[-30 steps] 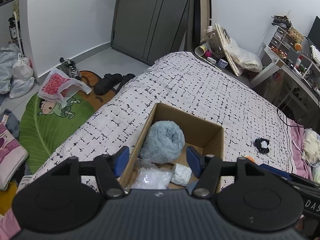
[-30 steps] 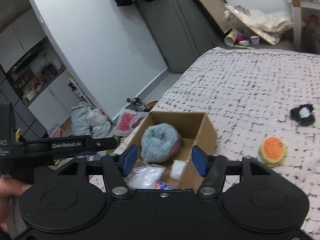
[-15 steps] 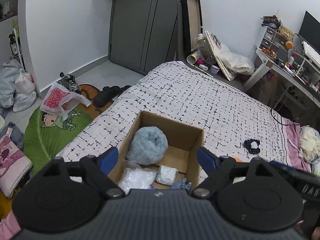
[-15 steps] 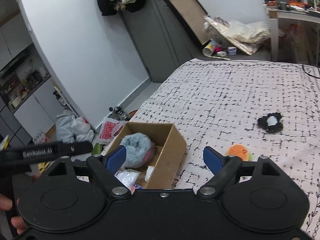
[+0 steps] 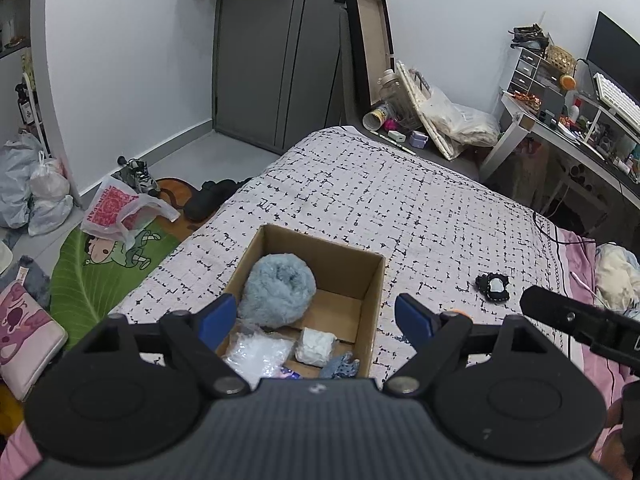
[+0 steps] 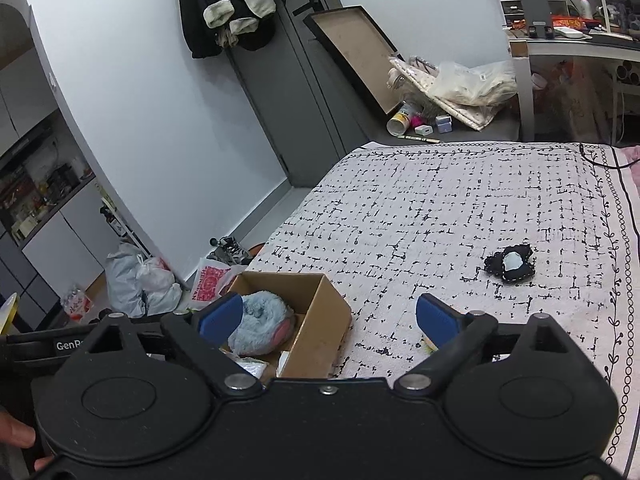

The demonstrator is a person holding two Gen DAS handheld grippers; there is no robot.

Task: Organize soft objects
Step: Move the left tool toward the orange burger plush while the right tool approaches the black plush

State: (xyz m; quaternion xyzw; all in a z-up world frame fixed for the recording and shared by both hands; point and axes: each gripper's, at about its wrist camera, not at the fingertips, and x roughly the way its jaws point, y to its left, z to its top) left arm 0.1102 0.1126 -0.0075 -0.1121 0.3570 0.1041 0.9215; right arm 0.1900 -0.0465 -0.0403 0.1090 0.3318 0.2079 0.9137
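Blue fluffy roll (image 5: 278, 294) is seen curled in the cardboard box (image 5: 352, 266), lower centre of the frame. Left gripper (image 5: 310, 316) is spread wide, empty; right gripper (image 6: 330, 316) jaws are opening, nothing between.

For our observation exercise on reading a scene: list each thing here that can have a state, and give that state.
cardboard box: open-topped, partly filled
fluffy blue roll: inside box
black-and-white soft item: loose on bedspread
left gripper: fingers open, empty
right gripper: fingers opening, empty
grey door: closed
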